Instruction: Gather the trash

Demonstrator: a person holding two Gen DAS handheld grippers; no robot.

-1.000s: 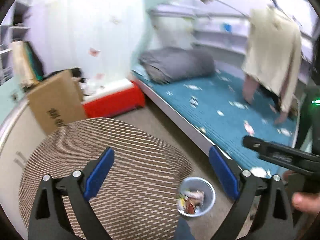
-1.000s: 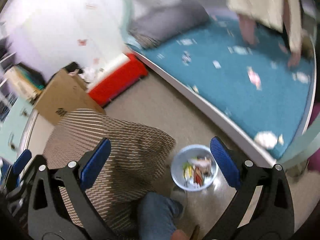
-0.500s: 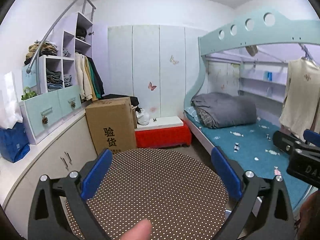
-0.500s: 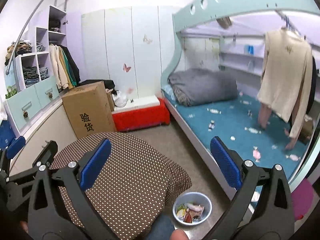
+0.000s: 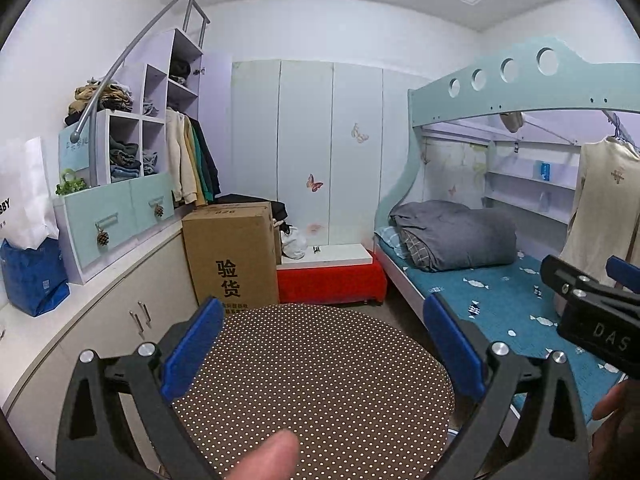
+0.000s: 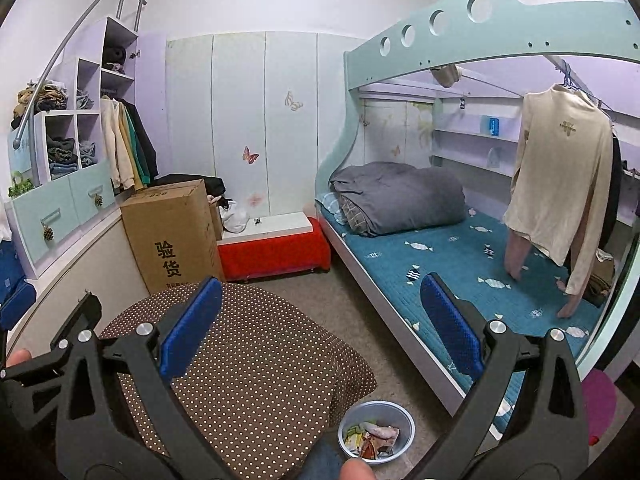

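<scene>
Currently both claws wide, empty: left gripper [image 5: 320, 348], right gripper [image 6: 318, 328]. Trash already in small bin [image 6: 376, 432] on floor beside polka-dot table [image 6: 248, 372]. Risk: kicking bin over — sits right at feet.

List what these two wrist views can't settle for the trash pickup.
- Small pale-blue plastic trash bin: right wrist view shows wrappers inside, too small to identify; left wrist view hides it behind the brown polka-dot round table.
- Table's near edge: cut off by the frame bottom and a fingertip in both views.
- Floor under the red bench: in shadow.
- Right gripper and left gripper: open, nothing held.
</scene>
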